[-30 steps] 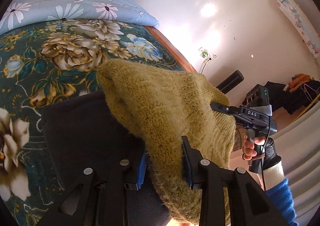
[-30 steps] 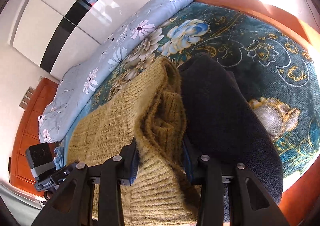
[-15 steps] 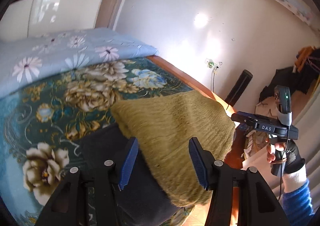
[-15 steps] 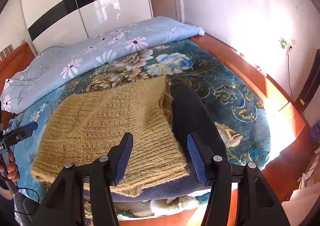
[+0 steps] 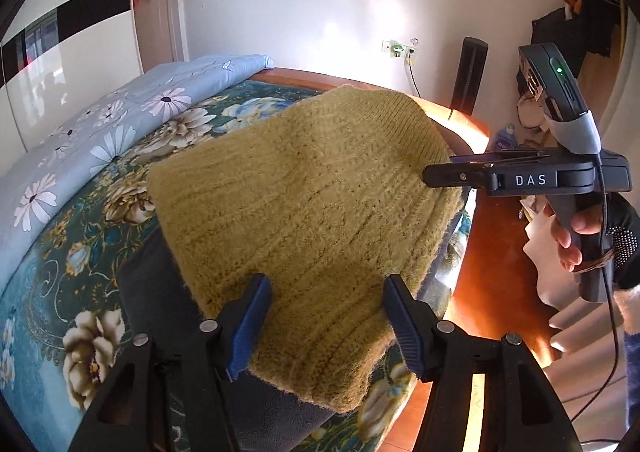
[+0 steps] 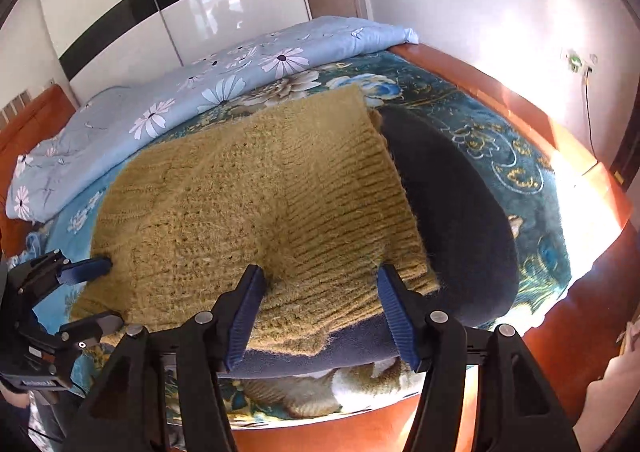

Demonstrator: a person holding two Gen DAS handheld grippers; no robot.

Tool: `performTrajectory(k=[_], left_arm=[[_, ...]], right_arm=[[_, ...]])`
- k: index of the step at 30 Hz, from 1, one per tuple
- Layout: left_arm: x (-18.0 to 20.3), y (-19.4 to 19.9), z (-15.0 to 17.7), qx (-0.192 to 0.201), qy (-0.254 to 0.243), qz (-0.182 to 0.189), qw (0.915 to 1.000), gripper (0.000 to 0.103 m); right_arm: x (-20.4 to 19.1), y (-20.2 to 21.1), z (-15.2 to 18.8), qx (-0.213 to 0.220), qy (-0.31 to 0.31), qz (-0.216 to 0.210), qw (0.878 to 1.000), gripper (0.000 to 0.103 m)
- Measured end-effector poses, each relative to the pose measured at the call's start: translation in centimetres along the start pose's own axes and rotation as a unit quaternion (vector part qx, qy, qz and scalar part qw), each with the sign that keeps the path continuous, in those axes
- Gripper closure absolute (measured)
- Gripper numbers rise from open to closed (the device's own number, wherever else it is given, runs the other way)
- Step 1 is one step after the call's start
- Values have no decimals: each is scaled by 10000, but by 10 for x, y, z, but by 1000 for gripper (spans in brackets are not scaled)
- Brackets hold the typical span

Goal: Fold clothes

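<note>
Hand-held grippers, left (image 5: 326, 316) and right (image 6: 320, 312), wide open above mustard sweater (image 5: 304, 196).

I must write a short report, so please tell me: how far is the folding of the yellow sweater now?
Done: the yellow sweater lies folded in a flat rectangle on top of a dark garment on the bed. In hand: nothing; the left gripper and right gripper are both open above it. Left: whether another fold is wanted cannot be told; the dark garment underneath looks laid flat too.
</note>
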State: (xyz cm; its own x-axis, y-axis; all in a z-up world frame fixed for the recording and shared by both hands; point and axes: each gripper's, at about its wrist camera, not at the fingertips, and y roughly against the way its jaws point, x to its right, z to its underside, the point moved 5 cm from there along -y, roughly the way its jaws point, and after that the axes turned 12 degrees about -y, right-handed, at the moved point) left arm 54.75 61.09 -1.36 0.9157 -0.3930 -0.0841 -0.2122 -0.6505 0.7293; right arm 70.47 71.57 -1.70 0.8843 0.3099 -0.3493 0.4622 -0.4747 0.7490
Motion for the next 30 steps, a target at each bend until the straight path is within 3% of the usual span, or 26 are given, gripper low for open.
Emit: performTrajectory(k=[5,10,14,16,17,21,26,30], left_arm=[[-11,32,1,344,405,-44,9986,38],[-16,64,21,762,479,-644,9939,15],[-22,79,45,790,734,-890,9902,0],[-23,87,54,802,757,-1089,9879,0],[-23,91,57,801,743,-1156,9873,0],[-22,105,68,918,796,-1296,9841,0],[-20,119,73,952,921,-1297,9827,0],[-10,131,74,980,825,-1436,9813,0]], right_arm=[[-3,30,5,322,-307,-107,9990,42],[-36,47,32,548,175,-383,9976,37],[-57,43,56,521,236,-463,9973,36],[-66,45,64,649,220,-501,9964,18],[-70,47,68,728,198,-536,9957,2],[-80,52,78,882,4,-599,9943,0],[-86,70,89,1226,-69,-18,9924,0],[-95,88,106,1339,-189,129,9907,0]])
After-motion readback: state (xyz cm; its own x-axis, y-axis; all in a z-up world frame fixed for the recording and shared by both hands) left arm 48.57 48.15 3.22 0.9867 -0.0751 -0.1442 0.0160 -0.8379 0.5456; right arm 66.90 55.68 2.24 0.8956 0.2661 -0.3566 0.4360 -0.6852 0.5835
